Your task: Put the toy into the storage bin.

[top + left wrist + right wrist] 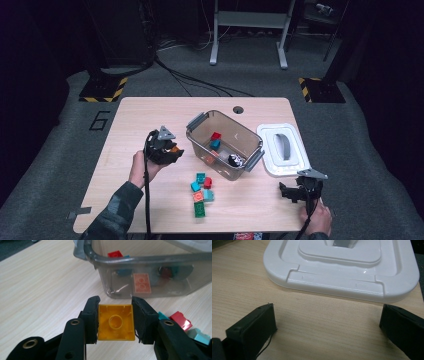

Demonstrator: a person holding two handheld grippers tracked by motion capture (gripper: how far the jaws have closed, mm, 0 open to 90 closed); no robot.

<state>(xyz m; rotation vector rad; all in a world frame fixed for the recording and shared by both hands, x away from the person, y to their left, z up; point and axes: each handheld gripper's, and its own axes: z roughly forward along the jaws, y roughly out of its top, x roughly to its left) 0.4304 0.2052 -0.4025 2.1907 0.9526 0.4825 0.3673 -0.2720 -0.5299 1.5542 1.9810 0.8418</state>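
Yellow brick held beside the clear bin

Left gripper (115, 322) fingers clench a yellow brick (115, 322) just beside the clear bin (150, 258); right gripper (328, 325) fingers spread, empty, near the bin's white lid (342, 287).

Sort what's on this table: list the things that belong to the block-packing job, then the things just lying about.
In the job:
- yellow block, clamped in the left tool
- clear bin with blocks inside
- loose blocks on the table

Lying about:
- white lid, off the bin
- right tool, open, holding nothing
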